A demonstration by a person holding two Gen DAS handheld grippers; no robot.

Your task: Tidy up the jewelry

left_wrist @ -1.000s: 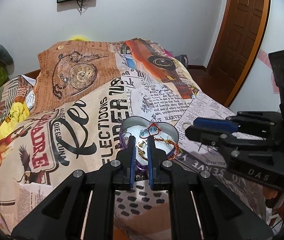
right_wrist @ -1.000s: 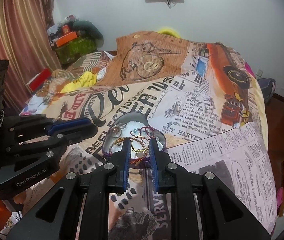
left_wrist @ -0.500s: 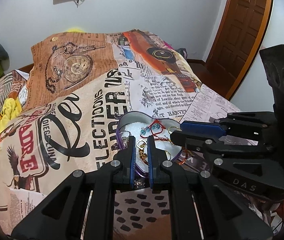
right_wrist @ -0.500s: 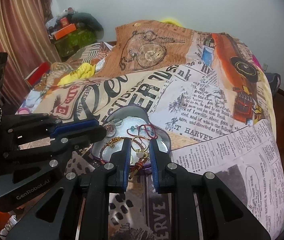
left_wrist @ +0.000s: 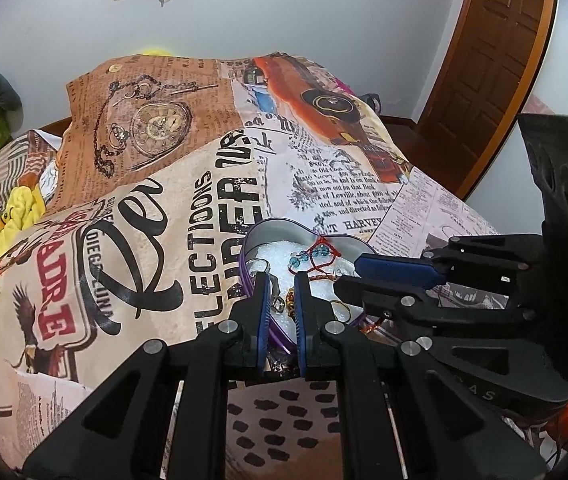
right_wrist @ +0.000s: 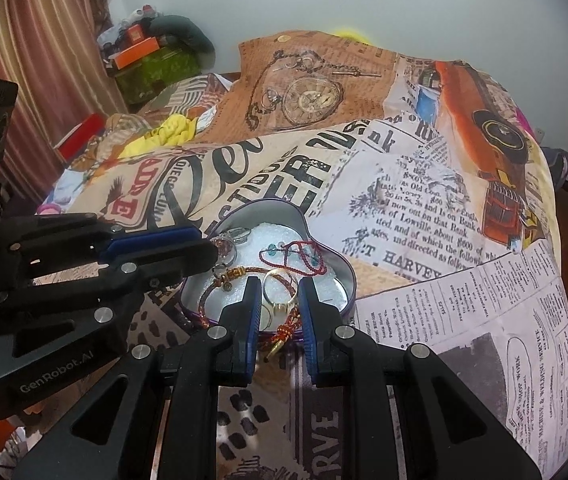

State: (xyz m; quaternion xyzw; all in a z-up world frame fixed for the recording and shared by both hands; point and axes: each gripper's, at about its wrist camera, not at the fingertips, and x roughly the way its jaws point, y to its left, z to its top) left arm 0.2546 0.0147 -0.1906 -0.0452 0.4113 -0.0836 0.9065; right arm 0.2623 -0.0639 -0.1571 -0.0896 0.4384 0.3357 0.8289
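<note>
Two grippers hung over a purple heart-shaped tin (right_wrist: 326,236) on the newspaper-print bedspread (right_wrist: 424,200). The right gripper (right_wrist: 279,286), jaws parted, straddled a gold ring (right_wrist: 279,294) inside the tin; the left gripper (left_wrist: 281,280), jaws likewise apart and empty, straddled the tin's near rim beside a red cord bracelet (left_wrist: 318,254).

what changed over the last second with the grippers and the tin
Both grippers closed in on the heart tin. The left gripper now reaches over its near rim, and the right gripper brackets the gold ring. Neither has taken hold of anything; both stay slightly open. The tin and jewelry lie as before on the bedspread.
</note>
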